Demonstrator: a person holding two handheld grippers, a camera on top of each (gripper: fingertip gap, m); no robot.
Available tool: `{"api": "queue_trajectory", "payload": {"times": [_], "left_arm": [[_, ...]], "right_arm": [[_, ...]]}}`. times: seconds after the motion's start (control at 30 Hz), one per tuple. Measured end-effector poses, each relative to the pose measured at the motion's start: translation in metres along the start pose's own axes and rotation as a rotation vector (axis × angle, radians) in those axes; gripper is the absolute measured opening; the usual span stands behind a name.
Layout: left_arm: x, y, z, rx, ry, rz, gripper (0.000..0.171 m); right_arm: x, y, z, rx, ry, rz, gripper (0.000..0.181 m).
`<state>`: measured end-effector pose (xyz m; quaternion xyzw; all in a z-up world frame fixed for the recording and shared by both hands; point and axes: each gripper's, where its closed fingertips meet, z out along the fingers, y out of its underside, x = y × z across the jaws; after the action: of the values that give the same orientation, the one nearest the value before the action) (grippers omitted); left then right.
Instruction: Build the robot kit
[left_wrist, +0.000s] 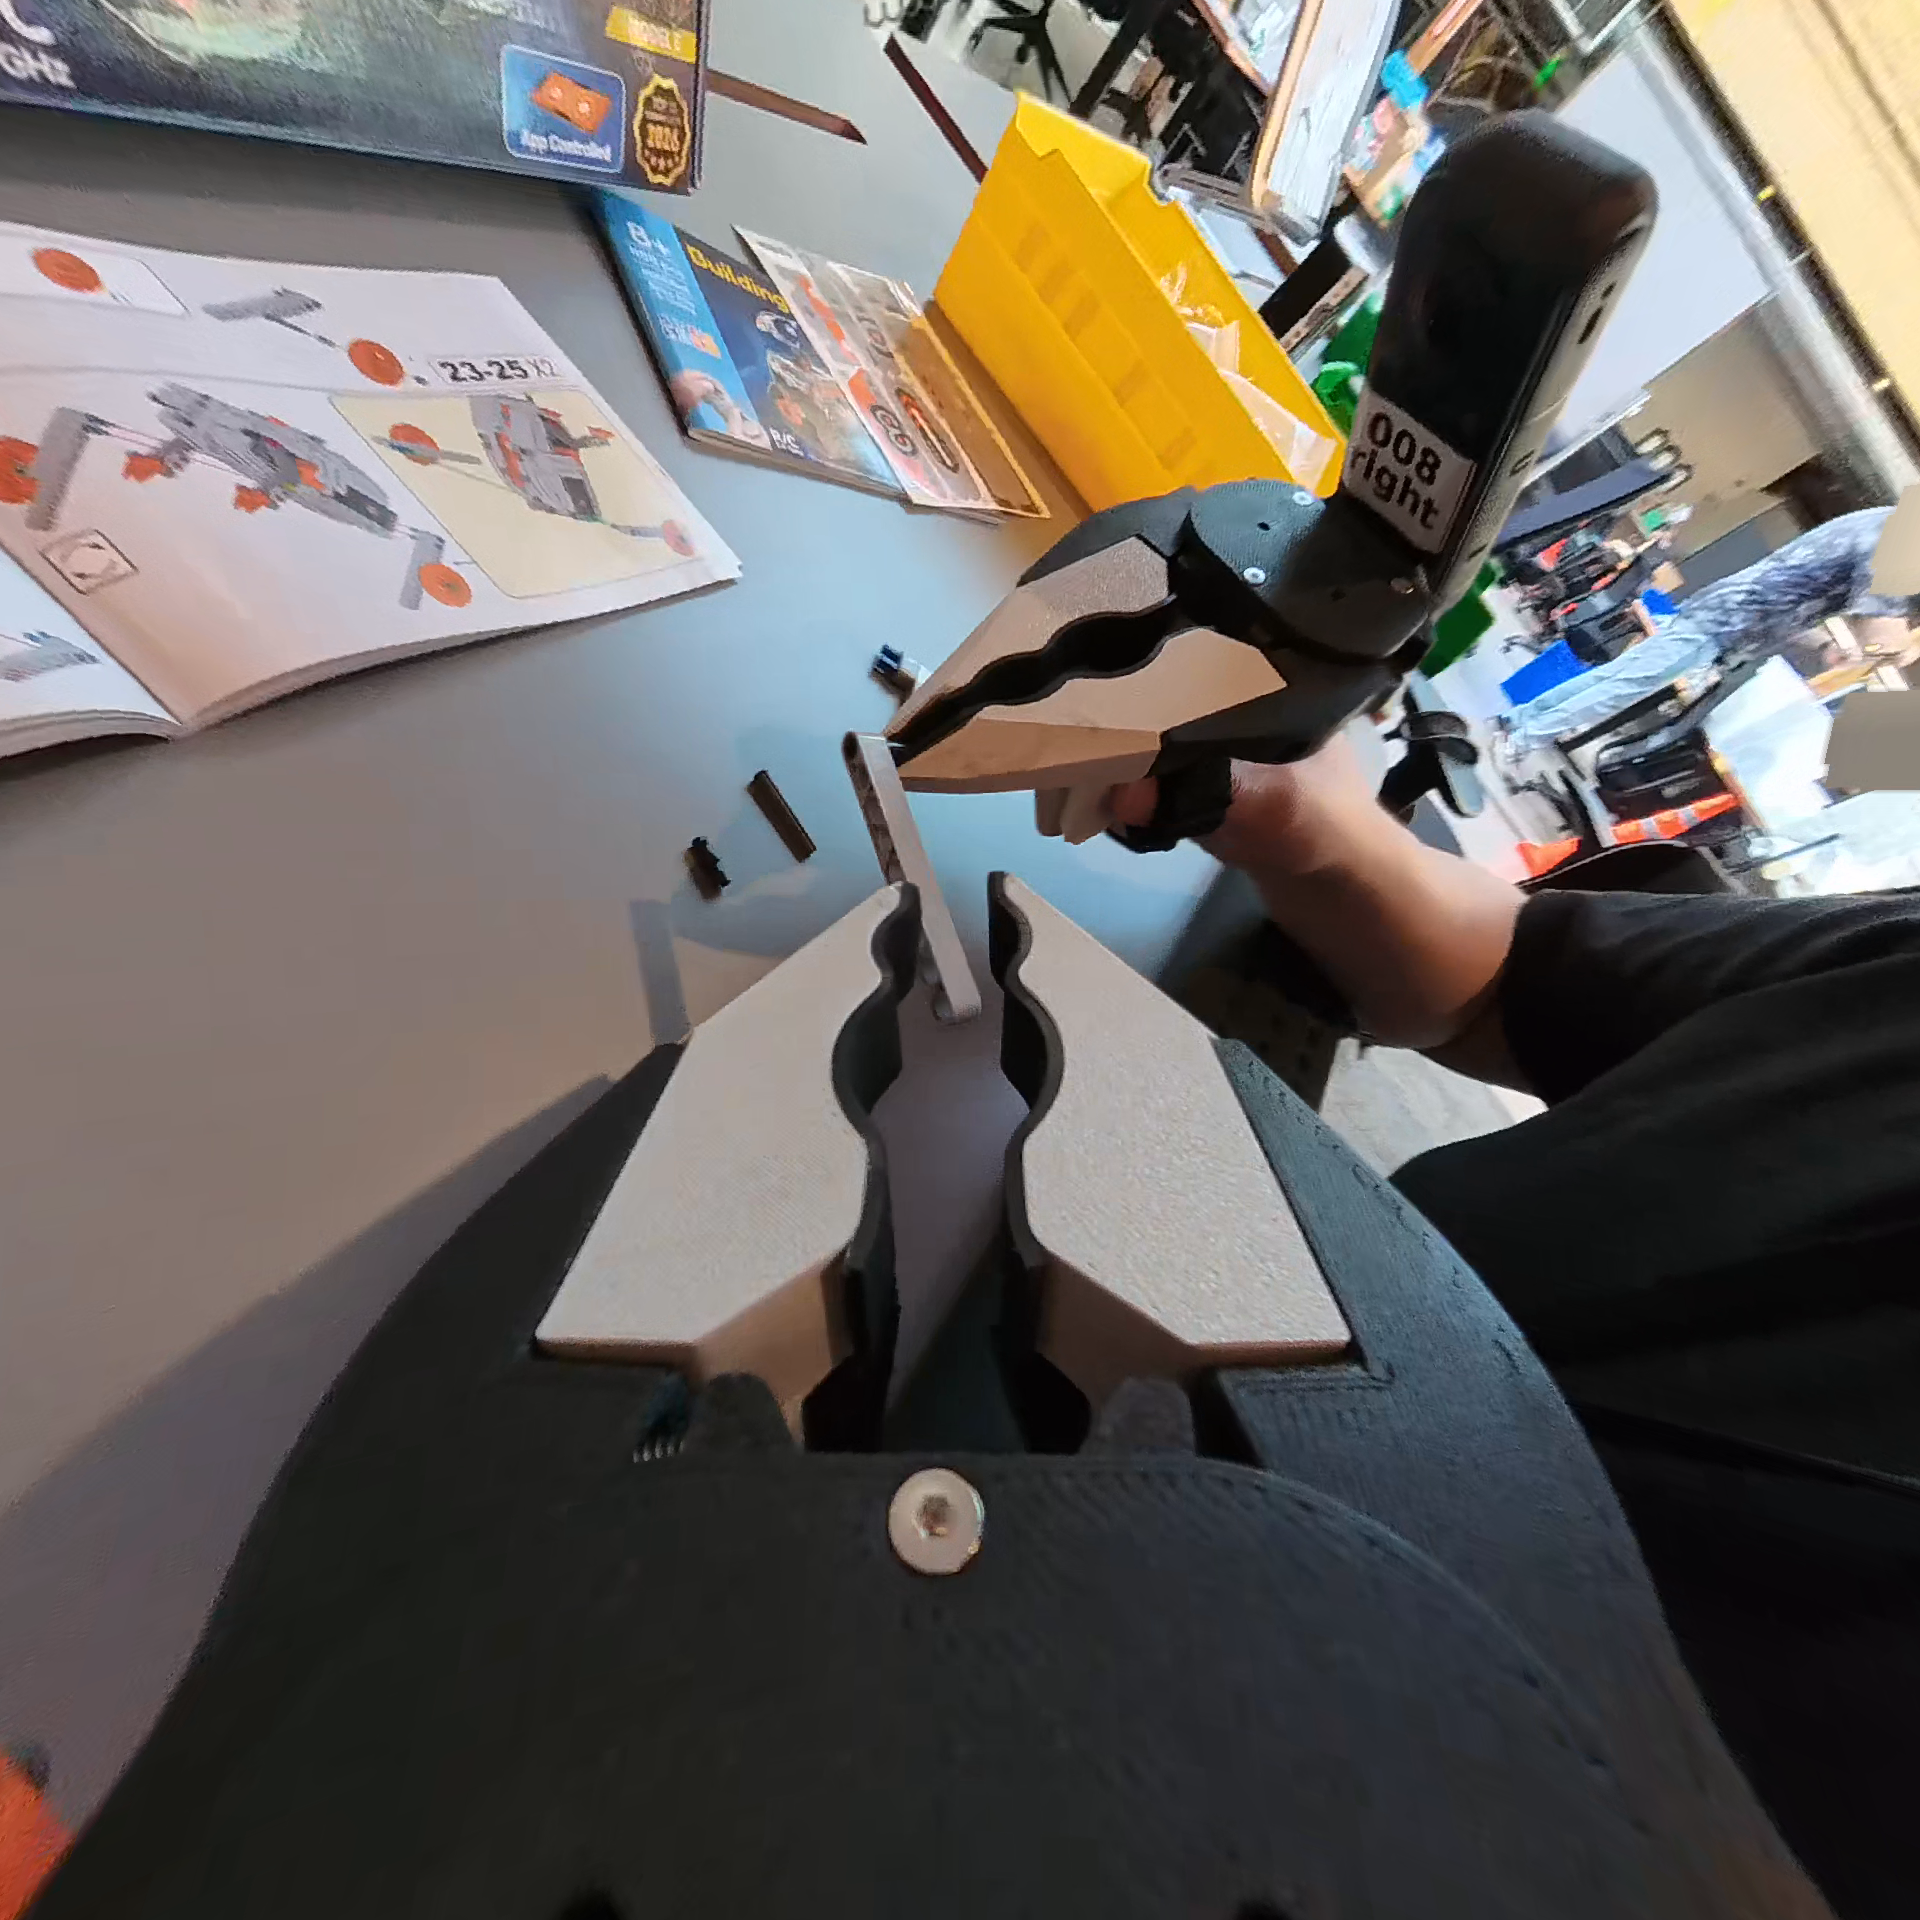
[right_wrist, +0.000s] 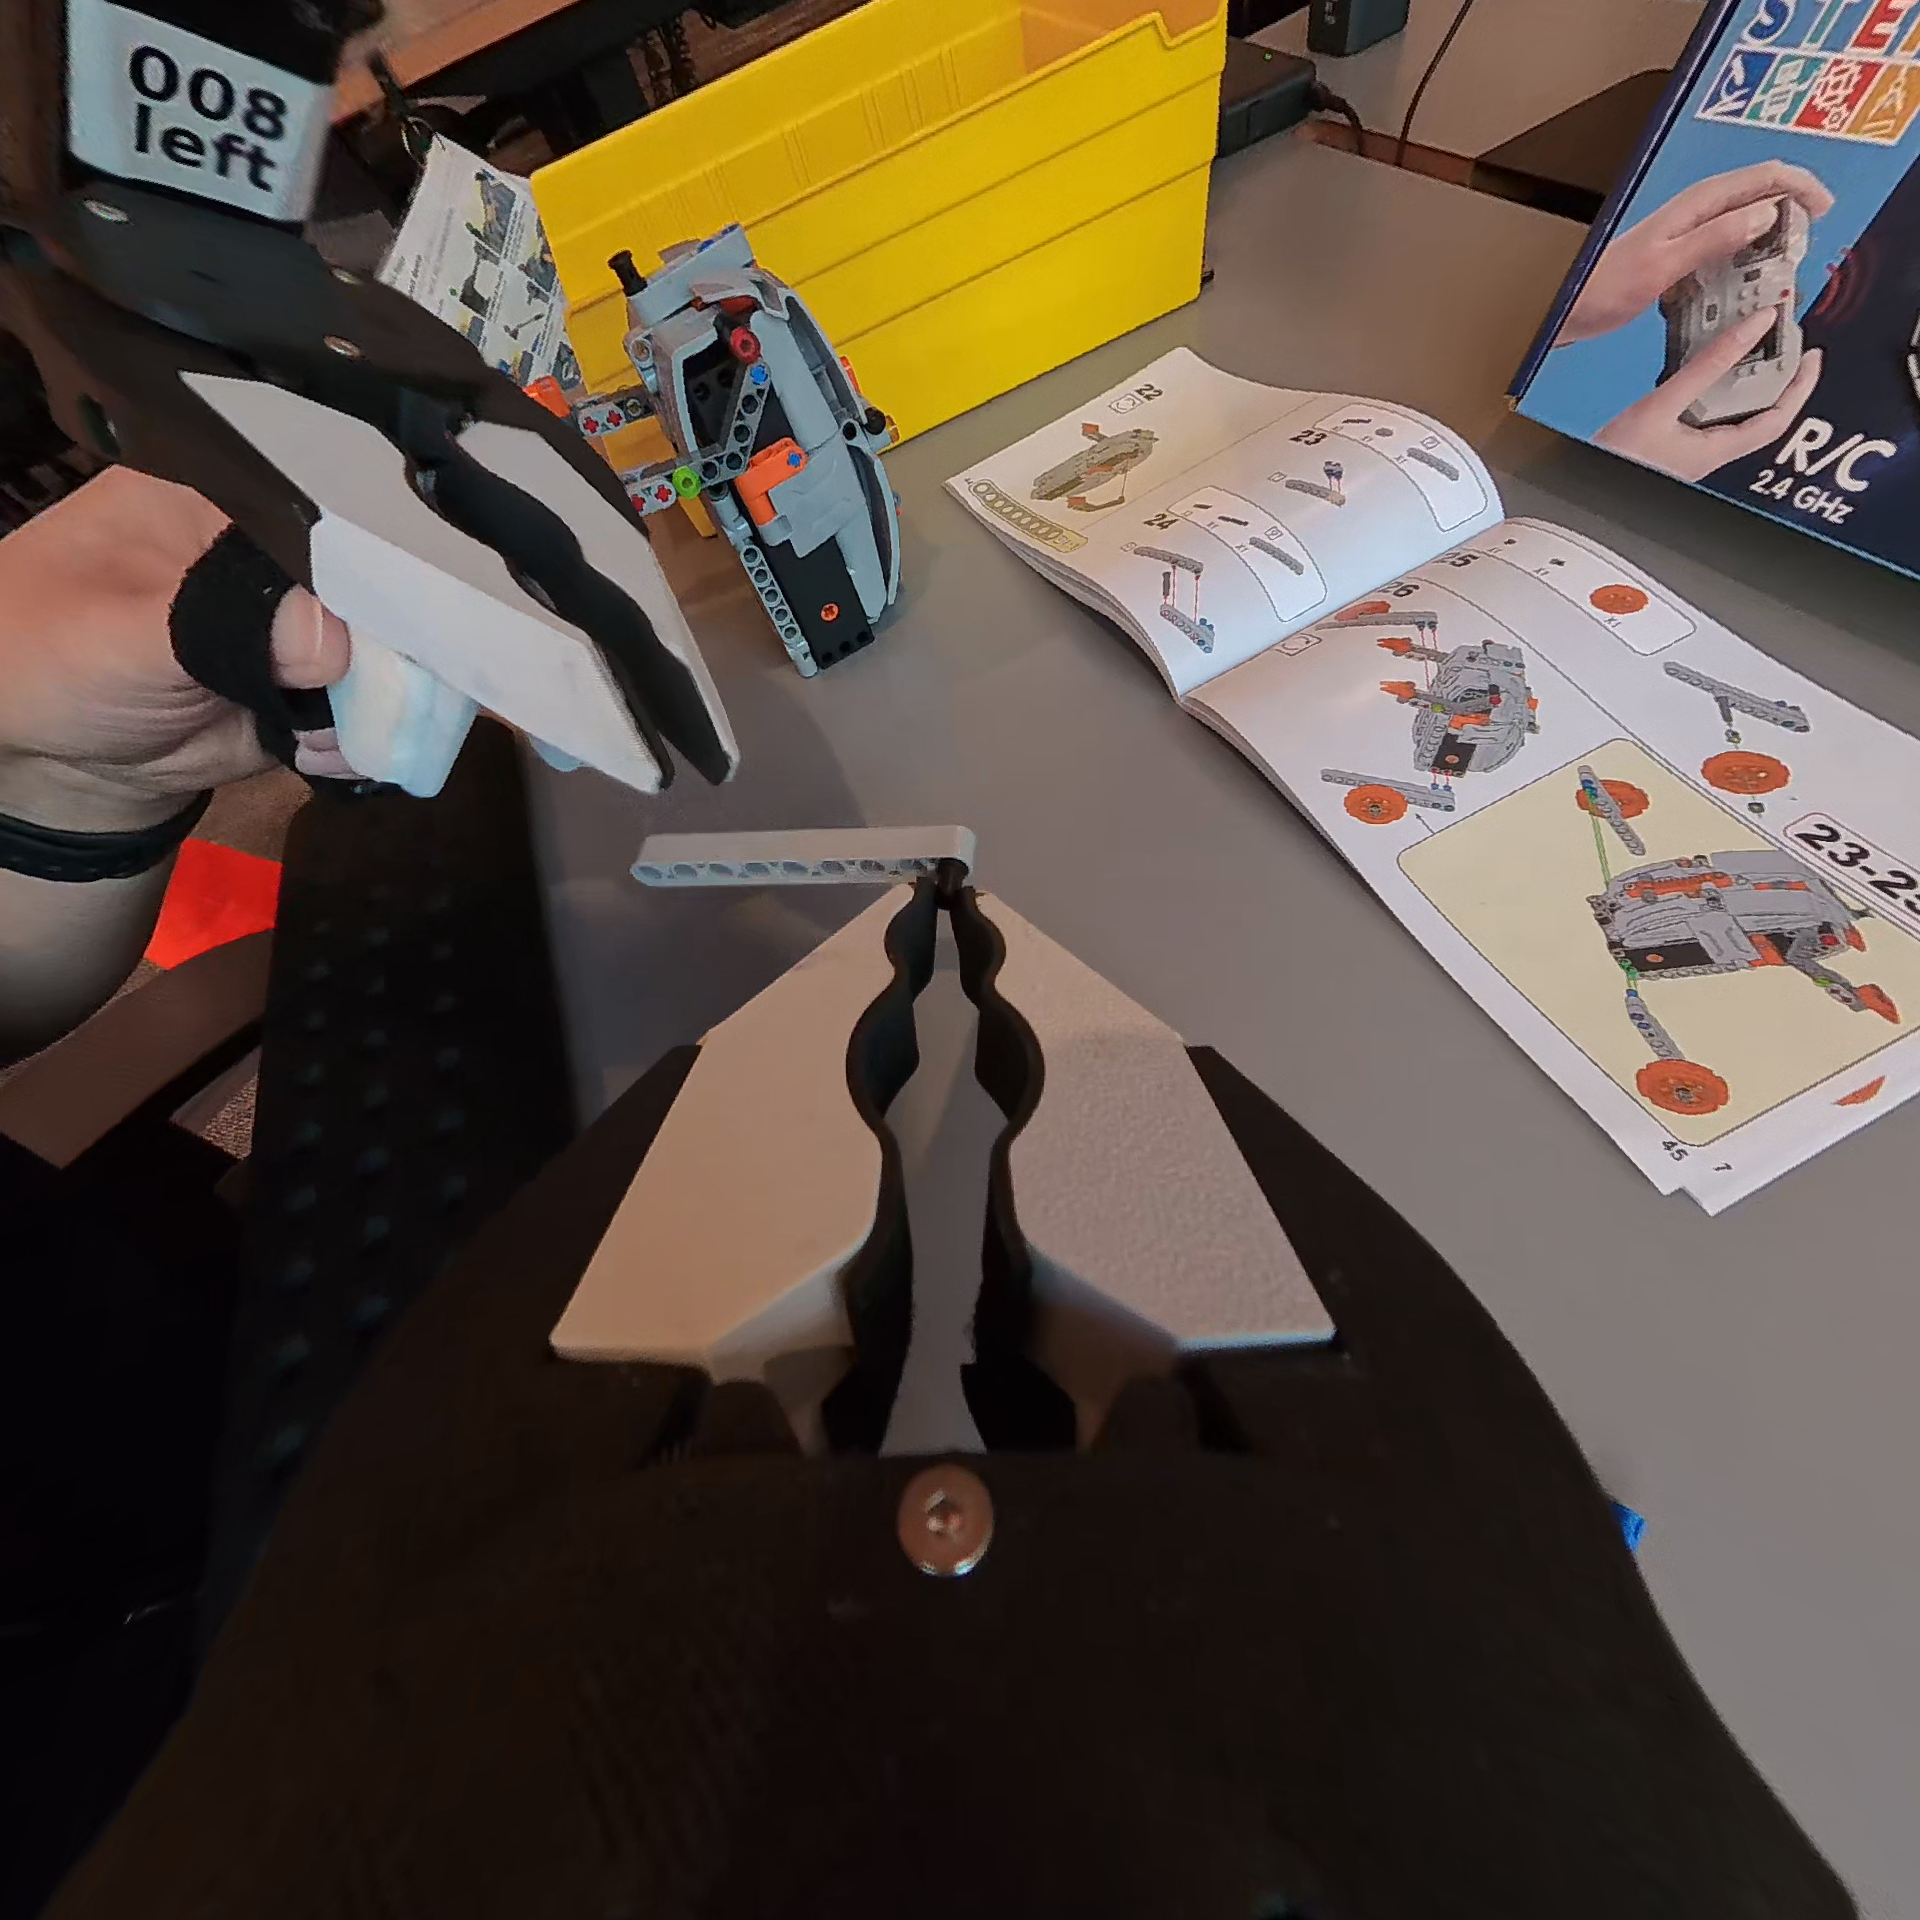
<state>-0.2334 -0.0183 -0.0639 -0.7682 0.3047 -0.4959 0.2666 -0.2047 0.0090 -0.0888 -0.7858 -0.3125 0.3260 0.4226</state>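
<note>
My right gripper (right_wrist: 940, 894) is shut on the near end of a long grey beam with holes (right_wrist: 810, 860) and holds it above the grey table; a small black pin shows between its tips. In the left wrist view the right gripper (left_wrist: 894, 743) pinches the beam's (left_wrist: 902, 847) upper end. My left gripper (left_wrist: 951, 888) is open a little, and the beam's free end lies between its fingertips without being clamped. In the right wrist view the left gripper (right_wrist: 696, 774) hovers just above that free end.
Small black pins (left_wrist: 781, 816) (left_wrist: 707, 868) and a blue-tipped pin (left_wrist: 894, 665) lie on the table. An open instruction booklet (right_wrist: 1455, 727), a partly built grey and orange model (right_wrist: 769, 457), a yellow bin (right_wrist: 883, 187) and a product box (right_wrist: 1745, 260) stand around. The tips of one gripper are about 5 cm away from the tips of the other.
</note>
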Motion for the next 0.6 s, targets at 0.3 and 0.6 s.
{"api": "queue_trajectory", "payload": {"times": [0.3, 0.6], "left_arm": [[0.017, 0.003, -0.008, -0.024, 0.140, -0.085, 0.024], [0.038, 0.001, -0.014, 0.009, 0.372, -0.230, 0.011]], "right_arm": [[-0.031, -0.025, -0.010, 0.159, -0.106, -0.177, 0.001], [-0.038, -0.041, -0.020, 0.278, -0.105, -0.233, 0.001]]}}
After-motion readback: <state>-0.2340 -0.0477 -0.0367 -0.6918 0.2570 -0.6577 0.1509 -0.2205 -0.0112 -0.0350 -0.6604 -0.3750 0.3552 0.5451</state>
